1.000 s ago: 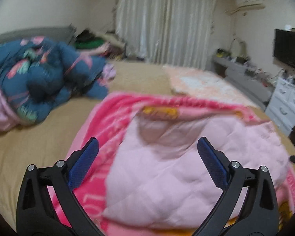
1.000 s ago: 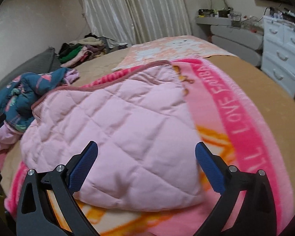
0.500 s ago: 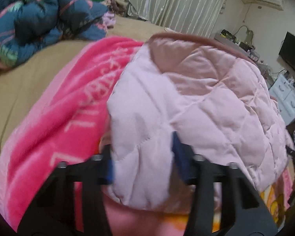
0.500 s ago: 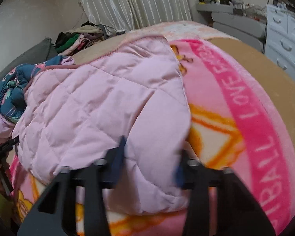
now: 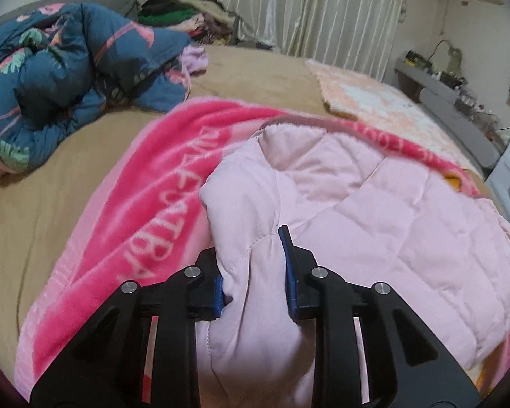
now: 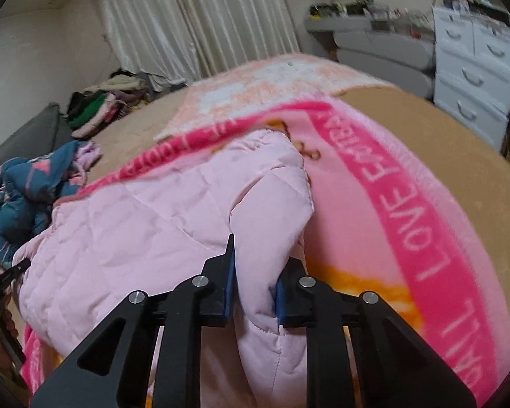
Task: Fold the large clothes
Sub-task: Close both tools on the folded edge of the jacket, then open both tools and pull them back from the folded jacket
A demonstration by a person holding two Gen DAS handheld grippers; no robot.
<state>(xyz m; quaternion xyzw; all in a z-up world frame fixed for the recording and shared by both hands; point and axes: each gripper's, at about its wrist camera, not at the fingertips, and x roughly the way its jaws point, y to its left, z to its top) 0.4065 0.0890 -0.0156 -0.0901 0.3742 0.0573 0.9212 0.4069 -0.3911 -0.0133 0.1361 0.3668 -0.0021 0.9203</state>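
A pale pink quilted garment (image 5: pixel 374 231) lies on a bright pink lettered blanket (image 5: pixel 146 210) on the bed. My left gripper (image 5: pixel 255 265) is shut on the garment's near left corner, with thick fabric bunched between the blue pads. My right gripper (image 6: pixel 253 272) is shut on the near right corner of the same garment (image 6: pixel 146 231), which is lifted off the blanket (image 6: pixel 408 224). Both corners are raised a little and the garment's far part still rests on the blanket.
A dark blue floral quilt (image 5: pixel 61 81) is heaped at the left of the tan bed (image 5: pixel 27 224). A peach blanket (image 5: pixel 363 98) lies at the far end, folded clothes (image 6: pixel 98 105) by the curtain. White drawers (image 6: pixel 472 78) stand at the right.
Both grippers went from wide open above the garment to closed on its near corners. The corners are now lifted and the cameras have tilted back up.
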